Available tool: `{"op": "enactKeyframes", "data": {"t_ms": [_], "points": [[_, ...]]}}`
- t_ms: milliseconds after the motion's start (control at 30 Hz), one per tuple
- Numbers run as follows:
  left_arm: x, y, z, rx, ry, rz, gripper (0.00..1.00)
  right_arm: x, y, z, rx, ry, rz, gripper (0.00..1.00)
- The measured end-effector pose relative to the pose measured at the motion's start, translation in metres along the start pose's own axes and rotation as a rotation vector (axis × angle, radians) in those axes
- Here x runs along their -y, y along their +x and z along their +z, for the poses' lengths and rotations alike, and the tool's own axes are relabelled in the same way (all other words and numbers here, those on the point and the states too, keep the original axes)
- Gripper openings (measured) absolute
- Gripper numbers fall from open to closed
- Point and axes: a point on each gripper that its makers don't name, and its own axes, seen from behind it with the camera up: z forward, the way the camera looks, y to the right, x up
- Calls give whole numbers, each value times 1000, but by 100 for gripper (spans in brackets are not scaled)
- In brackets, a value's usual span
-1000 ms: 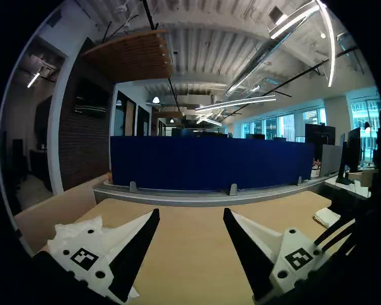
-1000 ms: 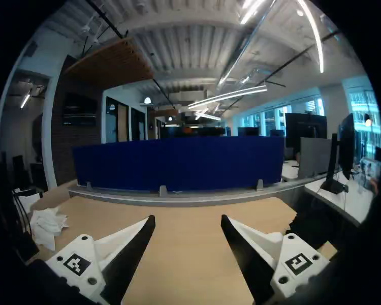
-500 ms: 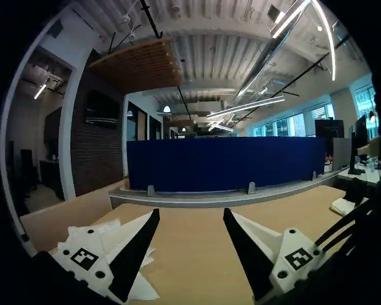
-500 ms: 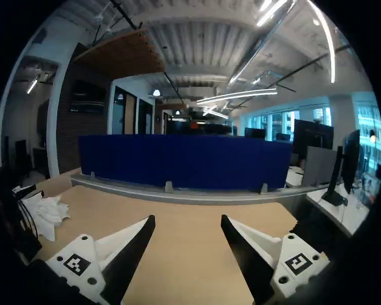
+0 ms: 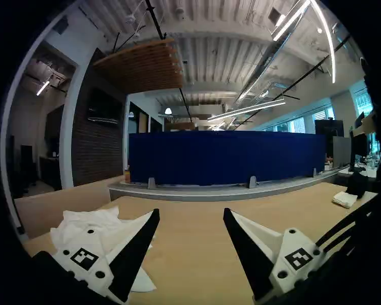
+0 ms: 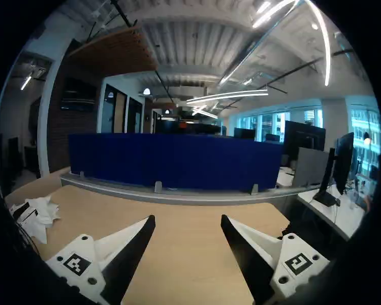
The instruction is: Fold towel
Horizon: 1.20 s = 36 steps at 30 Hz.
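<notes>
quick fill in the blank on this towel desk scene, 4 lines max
1. The left tongs are ___ and hold nothing.
2. The crumpled towel on the table is ___ in colour.
3. The partition behind the table is ___ in colour.
4. In the right gripper view the towel lies to the ___ of the right tongs.

Missing words: open; white; blue; left

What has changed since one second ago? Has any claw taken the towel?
The left claw turned toward the crumpled white towel, which now shows larger in its view. The right claw turned slightly; in its view the towel slid toward the left edge. Nothing was taken or let go. Both stayed open and empty over the wooden table; the towel is still crumpled.
</notes>
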Motion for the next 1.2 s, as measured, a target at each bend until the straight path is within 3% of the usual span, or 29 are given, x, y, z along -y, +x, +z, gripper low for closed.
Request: {"op": "enactKeyframes", "data": {"t_ms": [267, 567, 867, 1200], "points": [[-11, -23, 6, -2, -13, -8, 93, 9, -14, 8, 16, 7, -32, 100], [-14, -37, 15, -13, -6, 2, 93, 15, -17, 18, 6, 23, -54, 100], [-18, -58, 16, 14, -12, 40, 93, 13, -20, 31, 10, 28, -54, 100], [-17, -65, 18, 38, -21, 5, 93, 20, -30, 40, 25, 48, -56, 100]]}}
